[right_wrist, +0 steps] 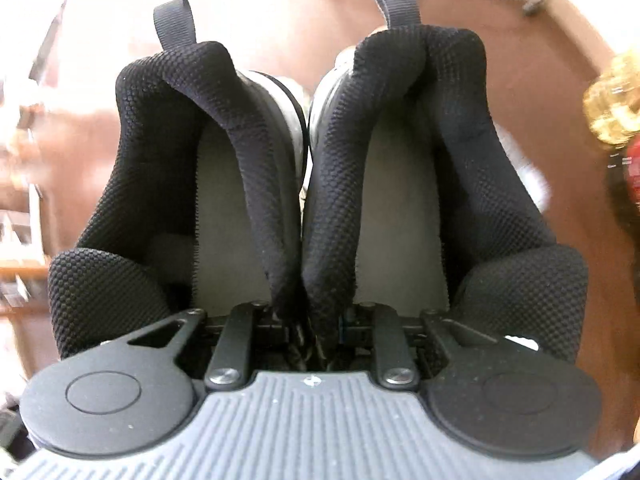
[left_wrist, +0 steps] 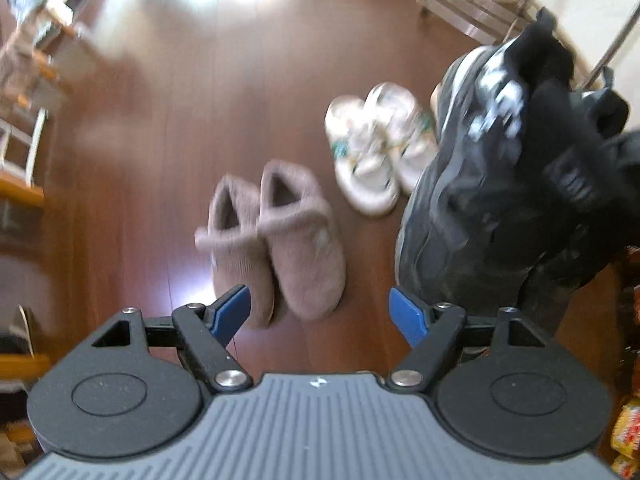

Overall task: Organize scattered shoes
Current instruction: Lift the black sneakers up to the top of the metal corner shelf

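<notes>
**Black sneakers pinched together, other shoes on the floor**

Right gripper (right_wrist: 308, 320) closed on the black sneakers (right_wrist: 308, 184), pinching the two inner collars side by side; fingertips hidden under the mesh fabric. Both shoe openings facing the camera, pull loops pointing away. In the left wrist view, the same black pair (left_wrist: 492, 200) up in the air at the right, blurred. Left gripper (left_wrist: 320, 312) open wide, blue pads (left_wrist: 230, 312) apart, holding nothing. Below on the brown wooden floor (left_wrist: 160, 160): fluffy brown slippers (left_wrist: 280, 244) together as a pair, white sneakers (left_wrist: 376, 144) just beside each other further away. Metal rack (left_wrist: 480, 8) near the wall.
</notes>
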The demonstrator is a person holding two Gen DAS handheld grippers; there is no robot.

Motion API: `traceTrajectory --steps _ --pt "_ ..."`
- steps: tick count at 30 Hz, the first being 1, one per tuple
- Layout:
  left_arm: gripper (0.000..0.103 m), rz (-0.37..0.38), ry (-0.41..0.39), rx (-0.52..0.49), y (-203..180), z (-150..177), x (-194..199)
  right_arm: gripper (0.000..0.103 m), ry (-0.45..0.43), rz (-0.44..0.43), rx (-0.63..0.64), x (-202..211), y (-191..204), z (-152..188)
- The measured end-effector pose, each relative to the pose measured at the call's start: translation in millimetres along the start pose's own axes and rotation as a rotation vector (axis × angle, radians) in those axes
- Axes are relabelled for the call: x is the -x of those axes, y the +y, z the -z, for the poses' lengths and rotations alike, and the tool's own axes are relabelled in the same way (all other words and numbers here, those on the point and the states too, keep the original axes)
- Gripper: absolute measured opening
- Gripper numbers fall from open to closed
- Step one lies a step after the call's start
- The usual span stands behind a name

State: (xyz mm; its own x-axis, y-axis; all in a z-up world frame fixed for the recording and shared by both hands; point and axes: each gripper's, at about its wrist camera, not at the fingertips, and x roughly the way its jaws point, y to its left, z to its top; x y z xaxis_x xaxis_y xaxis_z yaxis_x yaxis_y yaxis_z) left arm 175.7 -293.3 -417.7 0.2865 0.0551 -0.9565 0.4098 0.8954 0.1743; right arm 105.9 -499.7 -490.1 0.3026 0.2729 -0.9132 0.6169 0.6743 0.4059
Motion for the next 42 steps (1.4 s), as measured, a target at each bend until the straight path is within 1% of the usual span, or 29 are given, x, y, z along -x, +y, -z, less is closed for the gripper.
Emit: traceTrajectory --steps 2,4,5,8,10,11,12,13,14,15,16,17,18,19,21,23,24,26,27,29,31,33,35,37,38,40,41,42 --pt "0.079 0.025 -0.053 -0.001 -6.6 -28.8 39.2 0.017 -0.048 -0.054 -0.091 76.7 2.0 -29.6" --pt "0.079 0.058 -0.111 0.003 -11.4 -59.5 76.8 0.017 -0.094 -0.094 -0.135 133.8 5.9 -52.8" --pt "0.079 0.074 -0.14 0.006 -13.8 -74.9 95.7 0.017 -0.134 -0.121 -0.163 174.4 9.8 -67.5" --pt "0.082 0.123 -0.228 0.012 -20.9 -120.9 152.2 0.017 -0.245 -0.185 -0.182 267.1 23.3 -99.5" --pt "0.082 0.156 -0.286 0.017 -25.7 -151.6 189.8 0.017 -0.322 -0.232 -0.184 322.5 34.2 -119.9" --pt "0.082 0.172 -0.316 0.019 -28.1 -166.9 208.7 0.017 -0.376 -0.262 -0.179 360.3 43.8 -135.3" --pt "0.082 0.189 -0.344 0.015 -31.2 -183.0 224.8 0.017 -0.414 -0.285 -0.182 386.6 50.9 -146.9" --pt "0.082 0.205 -0.37 -0.001 -35.5 -200.5 235.9 0.017 -0.44 -0.303 -0.185 405.6 57.0 -156.8" --pt "0.082 0.221 -0.396 -0.016 -39.4 -217.9 246.3 0.017 -0.481 -0.33 -0.184 437.7 68.4 -175.6" --pt "0.082 0.235 -0.422 -0.031 -42.4 -235.3 255.5 0.017 -0.503 -0.348 -0.195 456.7 75.9 -190.0" --pt "0.082 0.25 -0.447 -0.048 -45.5 -252.7 264.1 0.017 -0.514 -0.352 -0.201 469.9 82.7 -203.3" --pt "0.082 0.267 -0.469 -0.072 -48.5 -270.5 271.4 0.017 -0.528 -0.347 -0.205 492.1 95.7 -227.4" --pt "0.082 0.283 -0.487 -0.093 -51.2 -288.0 277.8 0.017 -0.533 -0.334 -0.211 504.6 104.4 -243.5" --pt "0.082 0.292 -0.499 -0.108 -53.6 -302.0 283.3 0.017 -0.536 -0.317 -0.216 517.3 114.1 -261.3" --pt "0.082 0.326 -0.521 -0.137 -56.5 -327.9 295.3 0.017 -0.532 -0.251 -0.222 544.1 140.9 -311.1" --pt "0.083 0.368 -0.55 -0.174 -57.9 -359.7 309.2 0.017 -0.523 -0.185 -0.234 563.6 164.5 -354.1" --pt "0.084 0.383 -0.568 -0.194 -57.4 -376.1 315.2 0.017 -0.509 -0.137 -0.234 569.7 178.2 -375.9" --pt "0.084 0.394 -0.584 -0.21 -56.4 -393.5 320.0 0.017 -0.47 -0.045 -0.25 577.2 202.5 -419.4" --pt "0.084 0.403 -0.588 -0.217 -53.6 -406.0 321.0 0.017 -0.453 -0.016 -0.259 577.1 208.8 -433.6" --pt "0.085 0.421 -0.579 -0.213 -48.9 -418.8 318.9 0.018 -0.4 0.084 -0.279 569.5 225.7 -471.2" --pt "0.085 0.432 -0.561 -0.216 -42.7 -431.8 312.4 0.018 -0.348 0.221 -0.279 547.2 243.7 -510.4" --pt "0.085 0.43 -0.549 -0.224 -37.5 -440.4 306.9 0.018 -0.324 0.351 -0.264 522.2 261.5 -540.1" --pt "0.085 0.425 -0.544 -0.229 -29.1 -445.8 299.8 0.019 -0.323 0.402 -0.294 509.3 267.3 -556.0" --pt "0.085 0.431 -0.532 -0.229 -19.1 -451.6 287.3 0.025 -0.312 0.39 -0.328 507.4 271.5 -561.7" --pt "0.084 0.431 -0.523 -0.228 -17.2 -453.3 285.5 0.029 -0.292 0.423 -0.297 506.7 281.0 -566.7" --pt "0.084 0.432 -0.507 -0.233 -14.8 -459.7 282.0 0.058 -0.272 0.5 -0.25 511.7 295.0 -572.0" --pt "0.084 0.434 -0.508 -0.237 -15.7 -458.3 282.0 0.063 -0.297 0.529 -0.235 520.5 302.3 -572.0" --pt "0.084 0.436 -0.513 -0.248 -16.8 -460.0 282.1 0.081 -0.332 0.554 -0.214 532.5 309.2 -571.2"
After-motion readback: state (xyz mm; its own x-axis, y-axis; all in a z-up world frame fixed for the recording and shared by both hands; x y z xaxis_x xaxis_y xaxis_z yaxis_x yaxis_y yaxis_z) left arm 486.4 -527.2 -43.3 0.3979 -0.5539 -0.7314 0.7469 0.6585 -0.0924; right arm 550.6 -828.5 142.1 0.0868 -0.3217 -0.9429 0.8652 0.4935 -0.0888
